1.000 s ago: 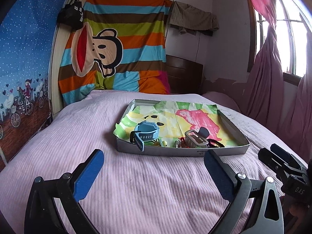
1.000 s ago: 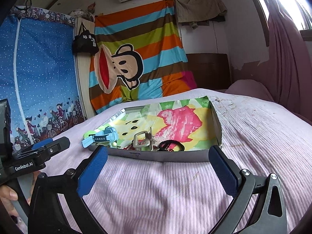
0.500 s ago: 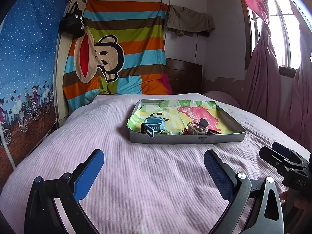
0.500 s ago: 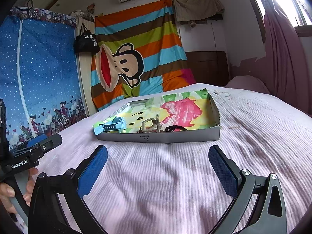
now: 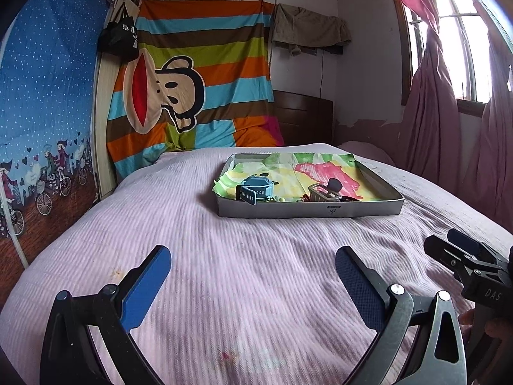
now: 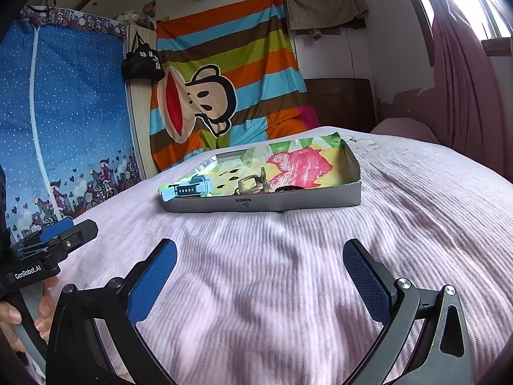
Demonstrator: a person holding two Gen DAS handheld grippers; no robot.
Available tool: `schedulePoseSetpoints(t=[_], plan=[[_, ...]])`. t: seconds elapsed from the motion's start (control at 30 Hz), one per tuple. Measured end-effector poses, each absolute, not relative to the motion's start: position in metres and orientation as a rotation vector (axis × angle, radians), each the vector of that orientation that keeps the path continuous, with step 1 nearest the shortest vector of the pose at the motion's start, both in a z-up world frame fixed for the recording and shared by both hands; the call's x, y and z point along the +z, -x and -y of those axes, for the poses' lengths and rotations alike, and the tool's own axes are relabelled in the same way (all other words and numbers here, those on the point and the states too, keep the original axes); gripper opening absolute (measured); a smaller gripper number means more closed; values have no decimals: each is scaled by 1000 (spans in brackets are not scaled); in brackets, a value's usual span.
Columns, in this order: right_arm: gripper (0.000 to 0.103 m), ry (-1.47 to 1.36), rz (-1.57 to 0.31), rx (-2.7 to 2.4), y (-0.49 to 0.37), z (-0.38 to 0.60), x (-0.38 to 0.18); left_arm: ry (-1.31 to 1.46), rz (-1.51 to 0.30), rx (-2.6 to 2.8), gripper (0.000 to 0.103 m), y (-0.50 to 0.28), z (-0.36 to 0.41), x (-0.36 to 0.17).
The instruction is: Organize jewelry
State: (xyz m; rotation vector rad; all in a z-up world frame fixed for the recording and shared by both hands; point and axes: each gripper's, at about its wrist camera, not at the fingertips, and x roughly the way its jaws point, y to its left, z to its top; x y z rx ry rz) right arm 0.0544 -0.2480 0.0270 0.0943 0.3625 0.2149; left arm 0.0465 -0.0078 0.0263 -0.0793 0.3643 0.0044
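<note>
A shallow grey box (image 5: pixel 307 209) lined with colourful paper sits on the pink bed; it also shows in the right wrist view (image 6: pixel 288 199). Inside near its front lie a blue watch (image 5: pixel 255 189) (image 6: pixel 189 186), a beige clasp-like piece (image 5: pixel 322 192) (image 6: pixel 248 183) and small dark items (image 6: pixel 288 188). My left gripper (image 5: pixel 253 268) is open and empty, well short of the box. My right gripper (image 6: pixel 259 264) is open and empty too. Each gripper shows at the edge of the other's view (image 5: pixel 465 256) (image 6: pixel 51 240).
The pink ribbed bedspread (image 5: pixel 224 256) fills the foreground. A striped monkey cloth (image 5: pixel 192 96) hangs behind the bed, a blue wardrobe cover (image 5: pixel 41 112) stands left, pink curtains (image 5: pixel 433 122) and a window right.
Both grippers have pulled back from the box, which now looks smaller and farther away. Both stay open and empty.
</note>
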Motion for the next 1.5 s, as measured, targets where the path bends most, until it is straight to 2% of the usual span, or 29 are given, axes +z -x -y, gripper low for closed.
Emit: schedulePoseSetpoints(t=[1.5], plan=[[102, -90, -370, 211, -56, 245, 22, 103, -372, 17, 103, -42, 1, 23]])
